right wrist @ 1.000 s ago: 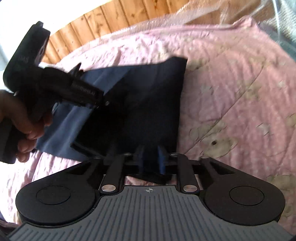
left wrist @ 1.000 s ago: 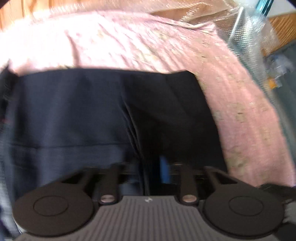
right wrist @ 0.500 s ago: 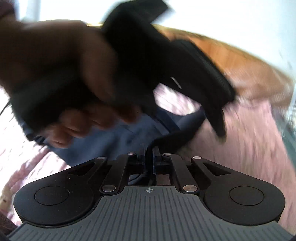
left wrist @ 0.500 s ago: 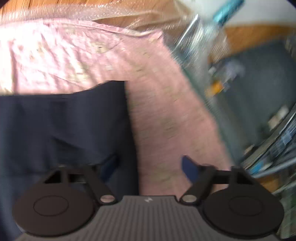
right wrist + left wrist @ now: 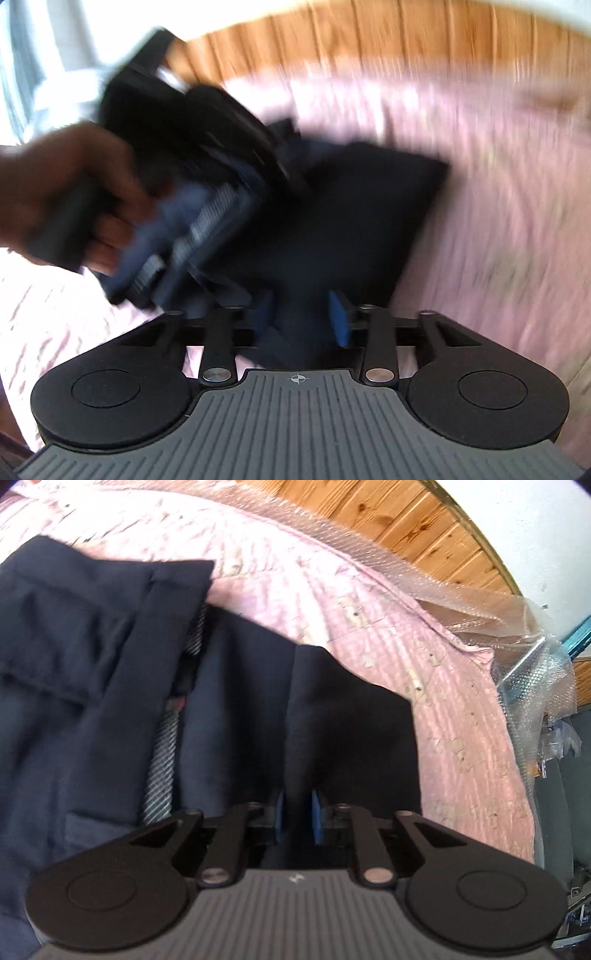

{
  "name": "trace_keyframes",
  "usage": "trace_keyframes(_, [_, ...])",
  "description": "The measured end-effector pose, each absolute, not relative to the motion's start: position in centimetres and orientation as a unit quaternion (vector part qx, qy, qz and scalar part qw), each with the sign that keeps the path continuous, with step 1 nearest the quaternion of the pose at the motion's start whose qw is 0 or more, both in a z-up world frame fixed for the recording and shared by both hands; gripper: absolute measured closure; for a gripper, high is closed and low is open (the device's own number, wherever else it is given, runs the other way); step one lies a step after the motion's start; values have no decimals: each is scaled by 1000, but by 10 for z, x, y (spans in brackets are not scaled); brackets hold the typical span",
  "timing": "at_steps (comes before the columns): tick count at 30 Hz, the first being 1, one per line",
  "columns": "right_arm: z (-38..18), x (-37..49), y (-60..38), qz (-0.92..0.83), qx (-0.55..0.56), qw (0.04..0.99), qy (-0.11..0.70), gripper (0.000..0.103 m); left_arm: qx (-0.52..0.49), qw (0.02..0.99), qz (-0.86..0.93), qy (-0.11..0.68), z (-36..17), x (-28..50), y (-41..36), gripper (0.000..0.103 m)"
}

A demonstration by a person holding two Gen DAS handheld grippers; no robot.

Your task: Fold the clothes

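A dark navy garment (image 5: 110, 686) lies partly folded on a pink bedspread (image 5: 332, 602). My left gripper (image 5: 298, 818) is shut on a ridge of the navy cloth between its blue pads. In the blurred right wrist view the same garment (image 5: 351, 221) lies ahead. My right gripper (image 5: 301, 317) stands partly open with navy cloth lying loose between its pads. The left gripper's body and the hand that holds it (image 5: 74, 192) show at the left of that view, over the garment.
Bubble wrap (image 5: 424, 572) lines the far edge of the bedspread, in front of a wooden panel wall (image 5: 424, 520). More clear plastic and clutter (image 5: 546, 686) sit beyond the bed's right edge.
My left gripper was open half a second ago and has shut on the navy cloth. My right gripper was shut on the cloth and has opened. Both views have swung.
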State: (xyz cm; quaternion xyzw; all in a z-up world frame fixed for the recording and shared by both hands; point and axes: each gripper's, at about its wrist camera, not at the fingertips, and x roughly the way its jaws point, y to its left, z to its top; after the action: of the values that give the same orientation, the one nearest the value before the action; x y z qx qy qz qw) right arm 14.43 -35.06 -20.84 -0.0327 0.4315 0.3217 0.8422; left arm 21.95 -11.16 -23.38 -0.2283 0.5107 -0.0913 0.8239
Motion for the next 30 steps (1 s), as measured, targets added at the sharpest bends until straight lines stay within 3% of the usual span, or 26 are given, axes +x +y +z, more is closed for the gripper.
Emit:
trace_keyframes(4, [-203,156,-357,332,-12,821,464,72,-223,826,-86,511,-232,205,-108,78])
trace_keyframes(8, [-173,193,-356,319,-26,844,430,71,-201,840,-82,498,-214,181,-108,55])
trace_keyframes(15, [-202,305,-321,278,-97,821,489,70,-194,821,-106,526,-225,151,-132,62])
trace_keyframes(25, [-203,317,-301,288,-147,822,468,69,-196,821,-103,527,-222,143,-136,66])
trace_keyframes(30, [-205,320,-282,297,-151,820,465,69,-204,827,-93,516,-211,140,-123,60])
